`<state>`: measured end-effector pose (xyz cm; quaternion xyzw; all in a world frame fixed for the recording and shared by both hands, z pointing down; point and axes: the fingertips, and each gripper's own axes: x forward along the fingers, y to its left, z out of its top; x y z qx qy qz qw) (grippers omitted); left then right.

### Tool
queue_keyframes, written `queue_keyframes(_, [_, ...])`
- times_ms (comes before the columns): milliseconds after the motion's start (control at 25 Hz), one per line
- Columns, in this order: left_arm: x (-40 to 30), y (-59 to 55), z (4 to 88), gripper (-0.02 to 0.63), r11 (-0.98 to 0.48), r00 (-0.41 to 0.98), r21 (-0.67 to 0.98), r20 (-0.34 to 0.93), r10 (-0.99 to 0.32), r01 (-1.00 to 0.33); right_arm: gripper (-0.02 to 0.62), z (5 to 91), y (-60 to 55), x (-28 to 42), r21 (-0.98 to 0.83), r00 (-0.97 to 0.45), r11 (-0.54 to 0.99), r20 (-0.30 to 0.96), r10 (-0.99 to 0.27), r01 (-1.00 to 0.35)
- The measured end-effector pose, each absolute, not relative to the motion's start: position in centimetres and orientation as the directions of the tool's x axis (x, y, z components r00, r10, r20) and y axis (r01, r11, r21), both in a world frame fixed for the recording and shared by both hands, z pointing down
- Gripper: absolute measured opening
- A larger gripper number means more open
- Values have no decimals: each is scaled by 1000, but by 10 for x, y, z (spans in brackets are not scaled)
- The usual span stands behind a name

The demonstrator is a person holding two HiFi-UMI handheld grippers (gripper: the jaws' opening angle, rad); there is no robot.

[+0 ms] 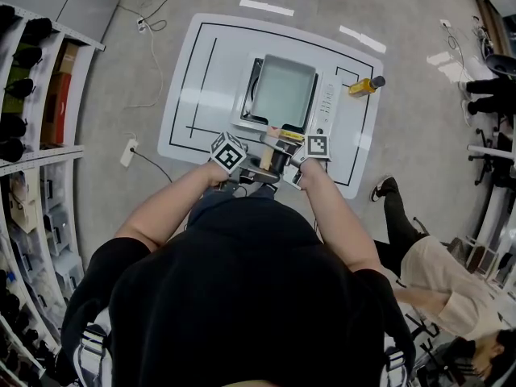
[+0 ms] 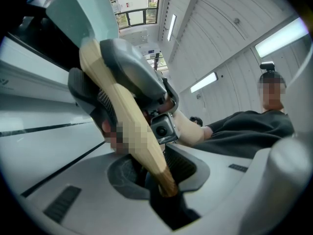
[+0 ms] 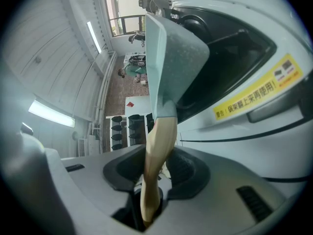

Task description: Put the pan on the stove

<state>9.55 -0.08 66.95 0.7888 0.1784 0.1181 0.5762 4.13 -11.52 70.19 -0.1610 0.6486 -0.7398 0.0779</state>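
Desk: Grip, nearest first?

Field: Clamped hard on the tail of the wooden handle (image 2: 149, 160) with the left gripper (image 2: 161, 177). Clamped again farther up the same handle with the right gripper (image 3: 151, 180), so nearer the pan.

Desk: Whereabouts of the pan (image 1: 282, 93)?

Field: Straight ahead of both grippers, over the stove (image 1: 326, 107) at the middle of the table (image 1: 181, 79). Lying with the handle's long axis toward the table's near edge. Resting on the glass or held just clear of it: cannot tell.

Desk: Next move?

Field: Probably lowering flat and square, then letting go, with little sideways travel needed.

Desk: Beyond that?

Field: Yellow bottle (image 1: 364, 85) by the table's far right corner, apart from the stove. White top ruled with black lines. Past the edges, grey floor (image 1: 419, 22), power strip (image 1: 127, 152) and cable at left, shelves (image 1: 32, 95) farther left, seated person (image 1: 435, 276) at right.
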Motion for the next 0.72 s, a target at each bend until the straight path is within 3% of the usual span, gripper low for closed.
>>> queue_keyframes(720, [96, -1, 670, 98, -249, 903, 957, -31, 429, 151, 127, 707, -117, 45, -986, -939, -104, 158, -307, -132])
